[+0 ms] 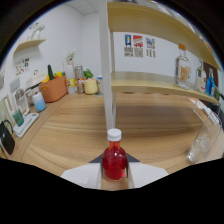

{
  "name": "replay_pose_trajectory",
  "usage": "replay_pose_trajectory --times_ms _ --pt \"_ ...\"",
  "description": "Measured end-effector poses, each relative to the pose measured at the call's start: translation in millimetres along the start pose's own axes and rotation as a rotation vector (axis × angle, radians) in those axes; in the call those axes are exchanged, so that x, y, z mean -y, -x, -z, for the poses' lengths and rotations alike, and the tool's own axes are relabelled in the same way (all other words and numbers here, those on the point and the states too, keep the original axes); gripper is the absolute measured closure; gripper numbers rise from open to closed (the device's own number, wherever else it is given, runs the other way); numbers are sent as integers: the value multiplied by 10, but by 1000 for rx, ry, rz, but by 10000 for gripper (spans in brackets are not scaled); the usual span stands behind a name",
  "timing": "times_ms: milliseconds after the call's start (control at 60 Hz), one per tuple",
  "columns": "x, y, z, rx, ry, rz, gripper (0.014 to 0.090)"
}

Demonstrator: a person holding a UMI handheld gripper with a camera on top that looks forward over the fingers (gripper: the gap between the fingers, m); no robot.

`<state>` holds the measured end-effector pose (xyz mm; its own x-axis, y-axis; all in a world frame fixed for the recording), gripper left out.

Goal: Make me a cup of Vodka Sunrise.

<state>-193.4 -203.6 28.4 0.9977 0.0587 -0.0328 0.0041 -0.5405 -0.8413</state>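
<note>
Clamped in the gripper (114, 176), bottle (114, 160) holds red liquid.

My fingers (114, 176) white, dark inner pads. Bottle (114, 160) between them: red liquid, white cap. Bench (75, 125) light wood grain, plank lines. Shelf post (107, 75) white, shelves (150, 82) pale wood. Orange basket (53, 88) toward bench back-left corner; cream-yellow mug (90, 86) near it. Clear bottle (183, 70) on shelf, tan label. Wall posters (137, 45) red, blue, yellow.

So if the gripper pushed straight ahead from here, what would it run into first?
The gripper already has the red bottle between its fingers. Beyond it, probably the white post of the shelf, though depth is unclear.
</note>
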Motion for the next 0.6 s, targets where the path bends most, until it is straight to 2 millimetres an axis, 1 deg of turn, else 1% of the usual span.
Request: replay_pose_trajectory --times_ms 100,133,383,483,533,600 --pt "-141 37 -33 -1 35 4 701" --pt "-131 40 -28 2 28 4 698" --pt "-241 43 90 2 41 -3 685" --pt "-336 32 120 7 75 21 667" --pt "-383 31 135 14 93 18 617" --pt "-384 6 185 23 101 3 495"
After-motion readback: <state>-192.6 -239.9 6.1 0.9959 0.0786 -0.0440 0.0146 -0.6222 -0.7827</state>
